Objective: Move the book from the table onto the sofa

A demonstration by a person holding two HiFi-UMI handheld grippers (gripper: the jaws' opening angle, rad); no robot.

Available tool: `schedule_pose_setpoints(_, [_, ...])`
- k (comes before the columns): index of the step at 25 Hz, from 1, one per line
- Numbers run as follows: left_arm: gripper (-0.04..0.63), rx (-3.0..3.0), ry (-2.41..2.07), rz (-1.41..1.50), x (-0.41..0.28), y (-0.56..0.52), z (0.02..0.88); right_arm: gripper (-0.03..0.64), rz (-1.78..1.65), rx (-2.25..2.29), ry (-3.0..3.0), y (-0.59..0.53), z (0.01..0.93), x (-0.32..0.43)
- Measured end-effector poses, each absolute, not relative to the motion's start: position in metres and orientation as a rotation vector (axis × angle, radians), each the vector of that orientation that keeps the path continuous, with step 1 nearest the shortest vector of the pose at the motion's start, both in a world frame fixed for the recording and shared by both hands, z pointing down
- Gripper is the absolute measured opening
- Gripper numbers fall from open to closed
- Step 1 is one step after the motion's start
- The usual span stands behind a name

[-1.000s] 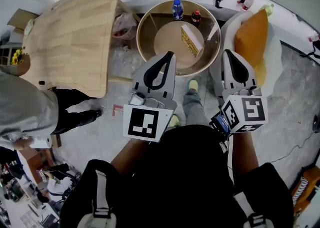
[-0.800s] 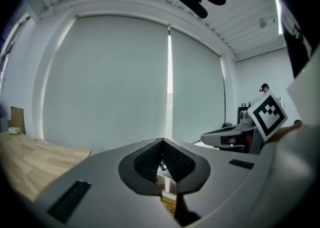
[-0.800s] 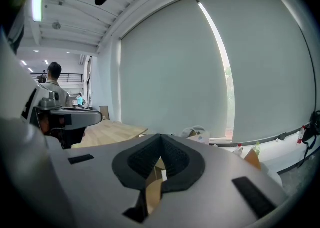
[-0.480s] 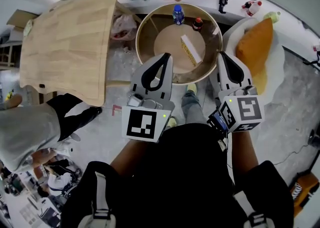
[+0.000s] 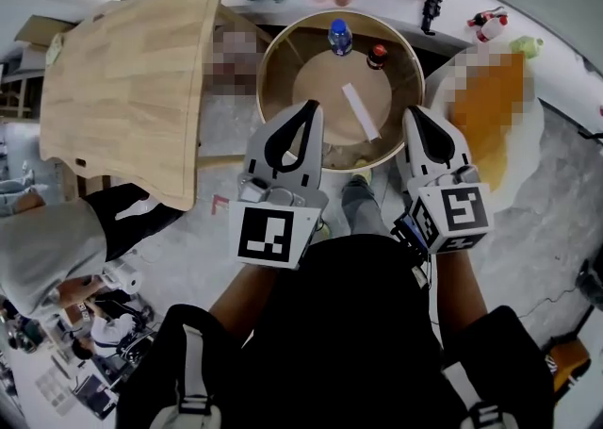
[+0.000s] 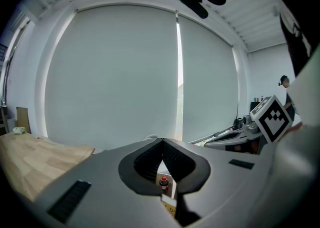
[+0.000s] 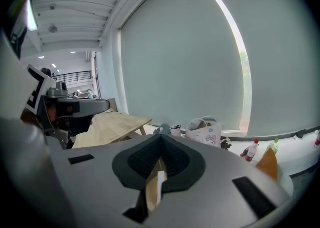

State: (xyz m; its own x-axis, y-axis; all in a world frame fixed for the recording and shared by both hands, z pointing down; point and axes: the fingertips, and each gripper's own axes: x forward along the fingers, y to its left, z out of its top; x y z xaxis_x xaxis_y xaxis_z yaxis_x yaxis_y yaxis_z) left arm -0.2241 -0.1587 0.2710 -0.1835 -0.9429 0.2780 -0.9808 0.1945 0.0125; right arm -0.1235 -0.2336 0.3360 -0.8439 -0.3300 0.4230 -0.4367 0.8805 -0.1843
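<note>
Grey concrete floor (image 5: 565, 220) fills the room seen in the head view, and two tables stand on it: one rectangular wooden table (image 5: 122, 69) at 10 o'clock and one round table (image 5: 273, 50) with a raised rim at 12 o'clock. One book (image 5: 359, 111) is seen as a slim white strip on the round table, near the middle and slightly toward 4 o'clock, well apart from the rim on every side. Two bottles are counted at the far edge of that table: one blue-capped bottle (image 5: 339, 38) and one small red-capped bottle (image 5: 378, 55), both clear of the book. One sofa (image 5: 540, 130), a white seat, is placed just beside the round table at 2 o'clock, and an orange cushion (image 7: 268, 164) is seen on it.

Two grippers are held over the near rim of the round table. The left gripper (image 5: 310, 107) is set at 7 o'clock of the table, its fingers pressed together with nothing between them. The right gripper (image 5: 412, 113) is set at 5 o'clock, beside the gap between table and sofa, its fingers likewise pressed together and empty.

Only a narrow strip of floor is left between the two tables. Open floor is found at 4 o'clock, beyond the sofa. One seated person (image 5: 57, 248) is seen at 8 o'clock.
</note>
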Motion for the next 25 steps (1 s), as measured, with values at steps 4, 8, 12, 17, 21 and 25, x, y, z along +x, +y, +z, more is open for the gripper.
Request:
schedule_pose_setpoints(4, [0.011,1.795,-2.256,0.264,-0.234,-0.161,0.28,0.005,0.378,0.514,-2.607,-0.239,0.358,-0.133])
schedule_pose_setpoints(8, [0.011,1.753,-2.251,0.282,-0.246,-0.158,0.29,0.005,0.369,0.474,-2.545,-0.243,0.38,-0.147])
schedule_pose_setpoints(12, [0.011,1.721,-2.238,0.275,-0.262,-0.151,0.305,0.005,0.41,0.433,-2.498,-0.241,0.402,-0.159])
schedule_pose_setpoints(17, [0.011,1.712,-2.193,0.263,-0.284,-0.146,0.327,0.006,0.356,0.417,-2.44,-0.24,0.429,-0.172])
schedule_pose_setpoints(21, [0.011,1.717,-2.164,0.252,-0.298,-0.144,0.342,0.042,0.36,0.397,-2.377,-0.237,0.454,-0.178])
schedule_pose_setpoints(25, [0.011,1.723,-2.14,0.246,-0.304,-0.147,0.354,0.085,0.378,0.39,-2.334,-0.239,0.472,-0.181])
